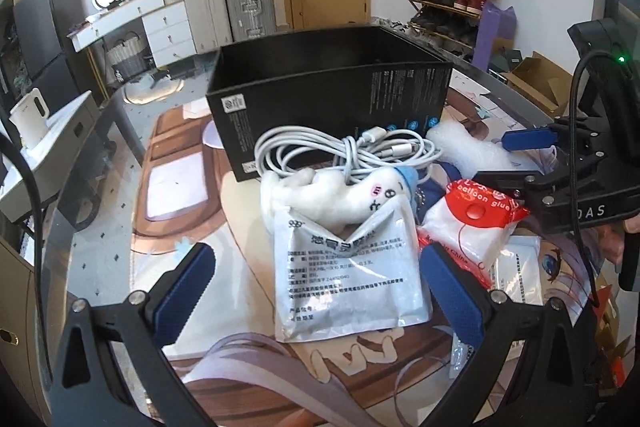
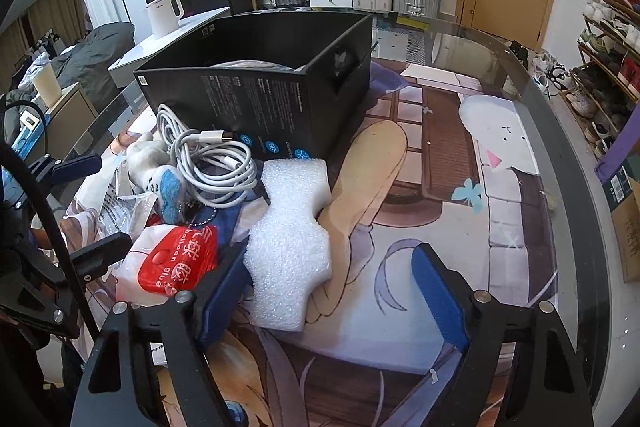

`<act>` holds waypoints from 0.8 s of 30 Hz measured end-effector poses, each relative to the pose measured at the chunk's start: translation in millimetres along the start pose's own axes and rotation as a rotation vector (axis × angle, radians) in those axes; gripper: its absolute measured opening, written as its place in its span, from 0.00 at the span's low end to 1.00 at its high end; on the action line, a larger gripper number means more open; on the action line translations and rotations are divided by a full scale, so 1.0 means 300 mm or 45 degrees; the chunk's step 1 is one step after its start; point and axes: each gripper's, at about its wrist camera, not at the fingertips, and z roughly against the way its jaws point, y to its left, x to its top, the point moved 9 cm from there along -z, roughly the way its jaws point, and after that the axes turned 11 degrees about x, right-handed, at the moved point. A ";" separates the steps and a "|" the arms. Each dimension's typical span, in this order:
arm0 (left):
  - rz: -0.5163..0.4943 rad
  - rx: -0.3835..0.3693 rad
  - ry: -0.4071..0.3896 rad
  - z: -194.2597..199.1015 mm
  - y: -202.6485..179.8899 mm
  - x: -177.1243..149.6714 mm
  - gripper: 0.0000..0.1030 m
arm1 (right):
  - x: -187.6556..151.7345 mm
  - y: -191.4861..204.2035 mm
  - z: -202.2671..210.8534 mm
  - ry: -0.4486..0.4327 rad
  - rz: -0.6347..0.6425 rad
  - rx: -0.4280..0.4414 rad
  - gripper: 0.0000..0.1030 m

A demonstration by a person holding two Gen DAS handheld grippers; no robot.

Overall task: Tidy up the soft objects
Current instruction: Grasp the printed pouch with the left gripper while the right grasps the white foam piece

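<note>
A dimpled white foam block (image 2: pixel 290 243), pinched at its waist, lies flat between the spread right tongs (image 2: pixel 332 291); the left tongs (image 1: pixel 316 291), also spread, straddle a creased silver pouch (image 1: pixel 348 275).

One box (image 1: pixel 320 99), one cable (image 1: pixel 344 151), two pouches (image 1: pixel 348 275)

Black box (image 1: pixel 328 95); white cable (image 1: pixel 344 151); white foam (image 2: pixel 290 247); red-white packet (image 1: pixel 476 219); blue fingers (image 1: pixel 188 279).
</note>
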 end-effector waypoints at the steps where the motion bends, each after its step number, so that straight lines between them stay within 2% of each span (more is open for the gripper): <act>1: -0.003 0.001 0.006 -0.003 0.000 -0.002 1.00 | 0.002 0.001 0.000 -0.003 0.003 -0.002 0.78; 7: -0.035 -0.004 0.036 -0.020 -0.012 -0.009 1.00 | 0.001 0.001 0.000 -0.009 0.018 -0.003 0.72; 19: -0.008 0.007 0.121 -0.054 0.001 -0.021 1.00 | -0.005 0.003 0.003 -0.011 0.023 0.007 0.72; 24: 0.012 -0.017 0.140 -0.064 0.005 -0.020 0.99 | -0.006 0.003 0.003 -0.010 0.024 0.007 0.72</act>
